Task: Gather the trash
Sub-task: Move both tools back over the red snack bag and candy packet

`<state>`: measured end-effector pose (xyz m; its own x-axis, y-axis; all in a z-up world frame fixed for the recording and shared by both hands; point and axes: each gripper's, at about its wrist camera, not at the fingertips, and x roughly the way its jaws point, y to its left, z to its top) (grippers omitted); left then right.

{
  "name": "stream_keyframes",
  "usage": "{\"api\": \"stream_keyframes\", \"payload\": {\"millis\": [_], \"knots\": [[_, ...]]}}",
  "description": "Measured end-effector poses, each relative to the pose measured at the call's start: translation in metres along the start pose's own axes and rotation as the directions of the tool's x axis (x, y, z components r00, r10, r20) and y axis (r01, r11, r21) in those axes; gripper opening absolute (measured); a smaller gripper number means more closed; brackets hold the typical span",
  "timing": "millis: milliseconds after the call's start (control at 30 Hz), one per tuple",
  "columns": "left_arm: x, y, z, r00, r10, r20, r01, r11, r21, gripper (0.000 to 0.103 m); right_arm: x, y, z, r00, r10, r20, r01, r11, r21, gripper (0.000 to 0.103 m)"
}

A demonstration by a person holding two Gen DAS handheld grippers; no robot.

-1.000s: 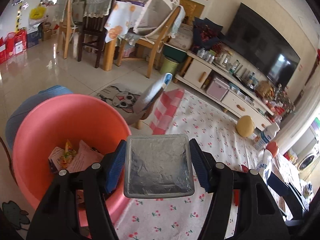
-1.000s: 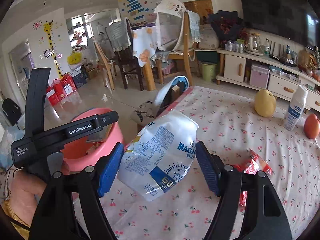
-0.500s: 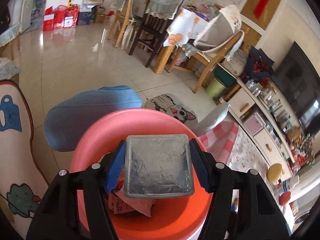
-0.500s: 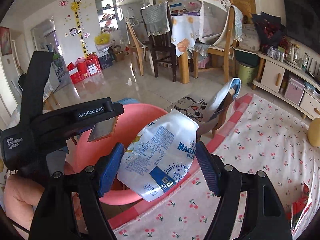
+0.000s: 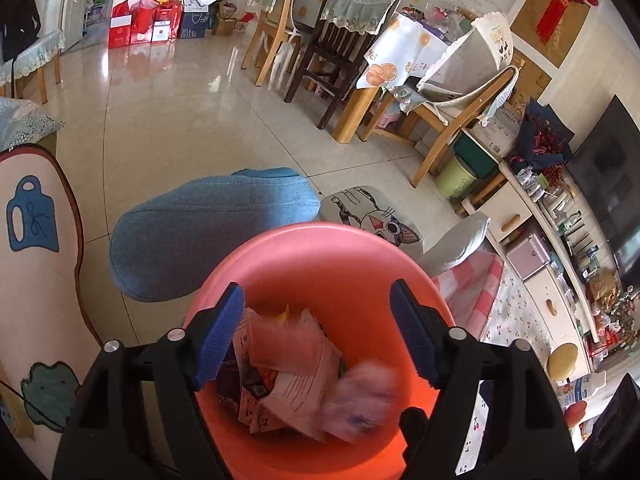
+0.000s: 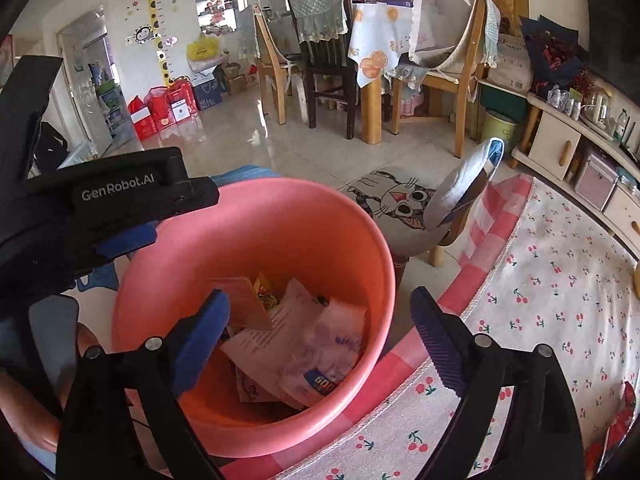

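Note:
A pink bucket [image 5: 320, 248] stands on the floor right below both grippers. My left gripper [image 5: 316, 306] hangs over it with its jaws opening and nothing between the blue pads. Under it a foil packet [image 5: 282, 344] that reflects pink lies on the paper trash. My right gripper [image 6: 320, 308] is also above the bucket [image 6: 280, 204], jaws opening and empty. The white printed bag [image 6: 328, 354] lies inside on the other wrappers; in the left wrist view the bag [image 5: 360, 398] is a blur. One of the left gripper's fingers [image 6: 120, 194] reaches over the bucket's left rim.
A blue cushion [image 5: 208, 224] and a cat-print stool [image 5: 372, 216] sit just beyond the bucket. The cherry-print mat [image 6: 540, 280] spreads to the right, with a red wrapper [image 6: 616, 416] at its edge. Dining chairs [image 6: 320, 60] and a low cabinet [image 6: 560, 144] stand farther off.
Both grippers swung from the mat to above the bucket, then opened. The foil packet left the left gripper and the white bag left the right one; both are now in the bucket.

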<state>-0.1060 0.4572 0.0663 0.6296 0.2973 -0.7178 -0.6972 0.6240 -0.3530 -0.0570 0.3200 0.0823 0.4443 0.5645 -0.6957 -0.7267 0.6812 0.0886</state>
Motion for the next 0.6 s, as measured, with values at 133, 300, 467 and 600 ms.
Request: {"api": "stream_keyframes", "payload": {"millis": [133,300,467,600], "knots": [[-0.001,-0.003,-0.003,1.0,-0.008,-0.007,0.008,1.0,0.005,0.081,-0.012,-0.007,-0.005,0.998,-0.055,0.024,0.055,0.998,-0.001,0.093],[-0.002,-0.018,-0.008,0.999,-0.032,-0.012,0.033,0.998,0.052,0.083,-0.03,-0.022,-0.01,0.994,-0.101,0.052,0.1,0.995,0.013,0.093],[-0.002,-0.034,-0.017,0.997,-0.072,-0.027,0.075,0.991,0.111,0.085,-0.051,-0.038,-0.019,0.986,-0.149,0.076,0.147,0.989,0.025,0.093],[-0.005,-0.046,-0.024,0.994,-0.1,-0.037,0.105,0.981,0.164,0.086,-0.067,-0.051,-0.029,0.981,-0.175,0.079,0.172,0.984,0.042,0.093]]}}
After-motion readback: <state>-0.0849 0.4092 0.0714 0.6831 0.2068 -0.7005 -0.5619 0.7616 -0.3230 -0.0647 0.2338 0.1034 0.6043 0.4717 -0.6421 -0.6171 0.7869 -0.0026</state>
